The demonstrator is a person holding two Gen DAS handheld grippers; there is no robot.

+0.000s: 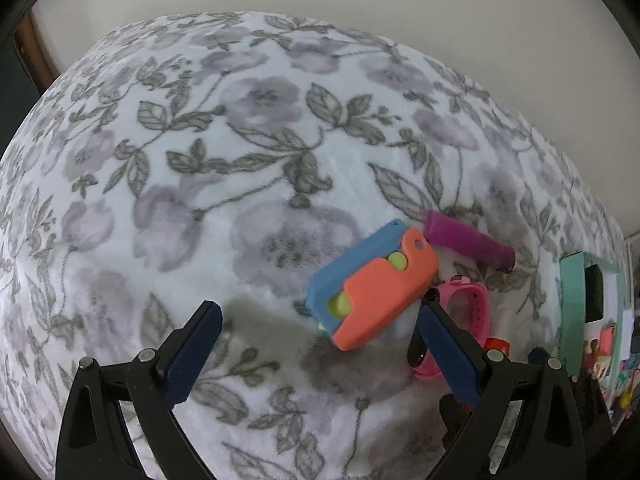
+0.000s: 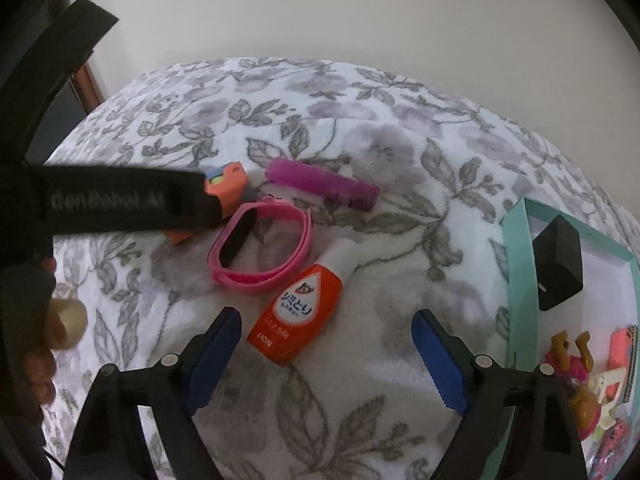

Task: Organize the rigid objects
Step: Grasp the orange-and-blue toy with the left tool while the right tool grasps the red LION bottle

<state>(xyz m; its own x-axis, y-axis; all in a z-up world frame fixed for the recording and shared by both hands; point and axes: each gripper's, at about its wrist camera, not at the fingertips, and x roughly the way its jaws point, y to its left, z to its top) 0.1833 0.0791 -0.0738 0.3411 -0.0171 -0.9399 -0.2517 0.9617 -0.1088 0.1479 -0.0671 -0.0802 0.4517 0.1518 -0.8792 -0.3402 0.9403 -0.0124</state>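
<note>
Floral fleece blanket [image 1: 256, 128] lies wide and bare ahead of the left hand-held gripper [image 1: 320, 316], which tilts steeply down, jaws spread, nothing clasped; the orange-and-blue toy [image 1: 372, 288] sits just inside its right finger. Teal tray [image 2: 516, 280] borders the right hand-held gripper [image 2: 326, 326], released, its fingers either side of the orange stain-remover bottle [image 2: 298, 312], untouched. Beyond lie the pink wristband [image 2: 260, 248] and purple tube [image 2: 320, 184].
</note>
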